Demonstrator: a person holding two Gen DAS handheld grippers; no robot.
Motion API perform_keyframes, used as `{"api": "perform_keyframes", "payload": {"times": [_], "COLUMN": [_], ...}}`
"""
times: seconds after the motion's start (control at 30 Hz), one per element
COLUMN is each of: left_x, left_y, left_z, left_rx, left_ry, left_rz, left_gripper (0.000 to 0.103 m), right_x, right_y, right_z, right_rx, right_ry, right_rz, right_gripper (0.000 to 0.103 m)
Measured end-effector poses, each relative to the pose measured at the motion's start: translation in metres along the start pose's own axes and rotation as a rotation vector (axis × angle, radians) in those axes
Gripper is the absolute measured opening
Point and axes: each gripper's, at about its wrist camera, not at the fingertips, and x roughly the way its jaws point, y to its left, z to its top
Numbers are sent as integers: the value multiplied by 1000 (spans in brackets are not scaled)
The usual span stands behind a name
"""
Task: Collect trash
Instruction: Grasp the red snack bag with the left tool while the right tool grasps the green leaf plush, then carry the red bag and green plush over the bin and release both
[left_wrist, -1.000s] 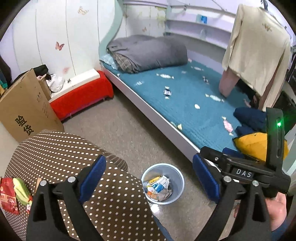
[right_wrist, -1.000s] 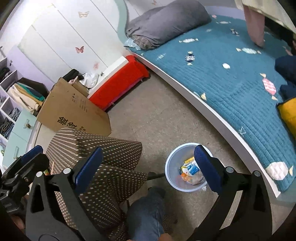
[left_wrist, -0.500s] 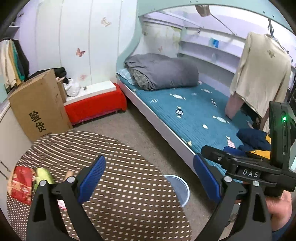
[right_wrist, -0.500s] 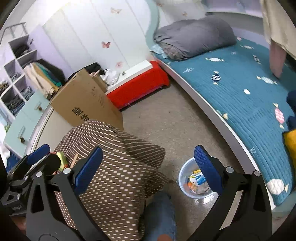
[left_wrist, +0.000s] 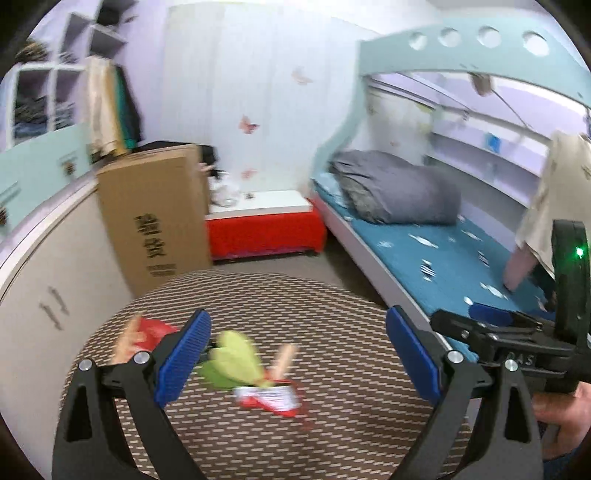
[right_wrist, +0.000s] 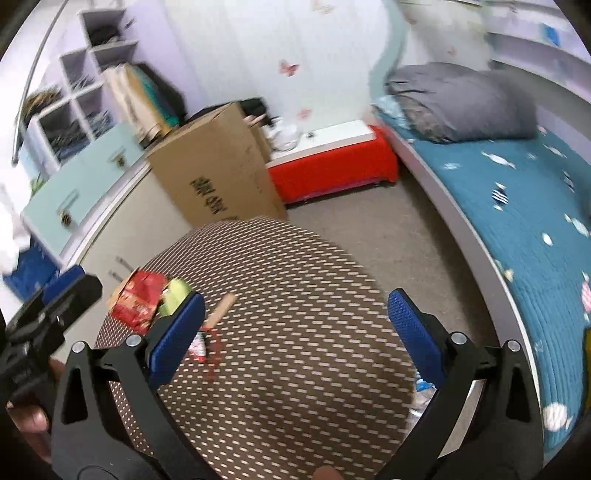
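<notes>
Your bin (right_wrist: 424, 391) shows only as a sliver past the right edge of the round dotted table (right_wrist: 295, 332) in the right wrist view, tucked between the table and the bed (right_wrist: 517, 206); something pale lies inside it, too blurred and hidden to name; the tall cardboard box (left_wrist: 155, 221) stands far left against the cabinet, its inside not visible.

Your left gripper (left_wrist: 295, 354) hangs over the table with its blue pads spread wide and nothing between them; the trash lies right ahead of it: a green wrapper (left_wrist: 232, 362) just beside the left pad, a red-and-white wrapper (left_wrist: 271, 397) near it toward you, a wooden stick (left_wrist: 282, 356) just beyond, and a red packet (left_wrist: 151, 332) further left, partly behind the pad.

Your right gripper (right_wrist: 295, 332) is also wide and empty; from it the same trash sits at the left, beside its left pad.
</notes>
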Motion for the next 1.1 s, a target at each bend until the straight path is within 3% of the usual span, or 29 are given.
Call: {"api": "perform_keyframes", "payload": {"times": [0.37, 0.77, 0.83, 0.9, 0.93, 1.0, 1.07, 1.1], "left_x": [7, 61, 72, 81, 86, 93, 102, 105], "left_y": [138, 182, 183, 181, 180, 178, 177, 177], "left_z": [-27, -50, -52, -53, -54, -55, -59, -61], "left_rx": [-185, -220, -211, -191, -178, -167, -173, -183], "left_ry": [48, 157, 178, 183, 190, 203, 242, 261], "left_rz": [203, 259, 259, 256, 251, 232, 182, 160], "left_gripper": [94, 94, 94, 94, 94, 90, 48, 44], "right_x": [79, 140, 146, 154, 159, 165, 164, 163], "right_y": [85, 134, 143, 150, 153, 156, 156, 155], "right_z": [-4, -27, -31, -35, -36, -39, -41, -41], "right_rx": [-175, -334, -376, -402, -407, -415, -415, -410], "right_ry": [131, 245, 251, 263, 273, 290, 288, 282], "right_rz": [85, 133, 132, 122, 118, 124, 123, 128], "right_gripper": [97, 96, 89, 68, 62, 36, 30, 26]}}
